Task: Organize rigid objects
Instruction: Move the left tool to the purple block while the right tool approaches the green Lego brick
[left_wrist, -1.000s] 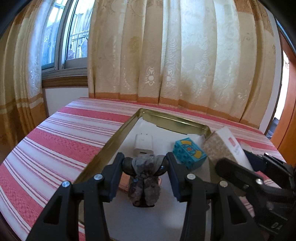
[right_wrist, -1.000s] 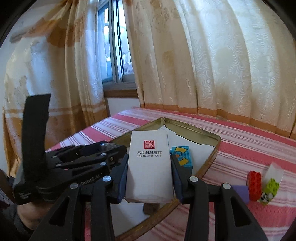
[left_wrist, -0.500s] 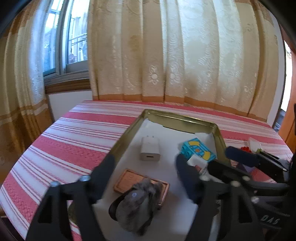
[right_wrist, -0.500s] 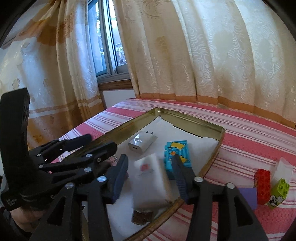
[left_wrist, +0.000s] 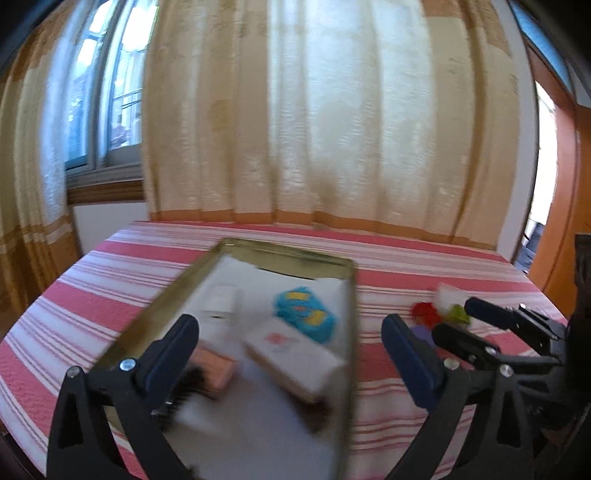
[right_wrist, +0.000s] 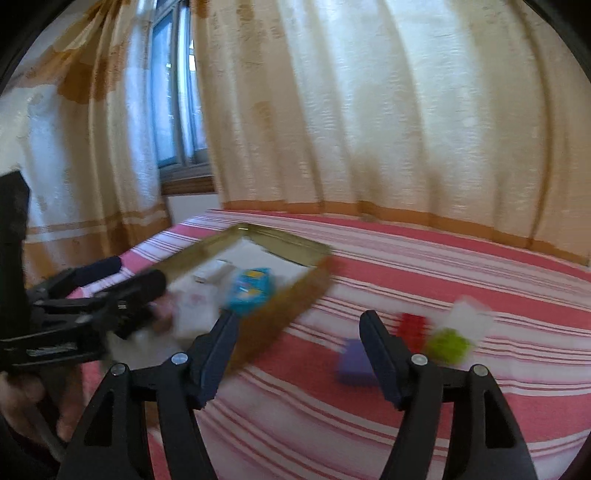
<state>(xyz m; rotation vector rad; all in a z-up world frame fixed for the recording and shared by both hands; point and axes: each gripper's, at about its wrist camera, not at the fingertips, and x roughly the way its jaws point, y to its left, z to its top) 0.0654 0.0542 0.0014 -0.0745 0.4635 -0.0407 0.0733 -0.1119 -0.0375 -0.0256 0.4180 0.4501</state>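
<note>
Both views motion-blurred; detail limited.

Left gripper (left_wrist: 290, 341): jaws spread wide, nothing between them, held above the gold tray (left_wrist: 162, 306). Right gripper (right_wrist: 297, 339): jaws also wide apart, empty, over the striped cloth (right_wrist: 461, 266) to the right of the tray.

Tray contents, left wrist view: white charger (left_wrist: 221, 302) at approx. 11 o'clock of tray centre, blue block (left_wrist: 304, 314) at 1 o'clock, white card box (left_wrist: 291, 354) near centre, pink flat piece (left_wrist: 214, 365) at 8 o'clock with a dark item just beside it, too blurred to ID.

Outstanding items on cloth, right wrist view: purple block (right_wrist: 354, 360) partly behind the right finger; red block (right_wrist: 412, 326), green block (right_wrist: 448, 343) and a clear/white piece (right_wrist: 471, 315) clustered at approx. 2 o'clock of the jaw gap. Whether these touch each other: cannot tell.

Handling assessment (judgement): blocks look like hard plastic, light, stiff, not fragile; smooth faces may slip. Rec. grip across two flat parallel sides, mid-height, not on studs or corners. Purple block appears nearest, likely next pick. Clear piece may be thin, possibly flexible; light squeeze, take by the edges.
</note>
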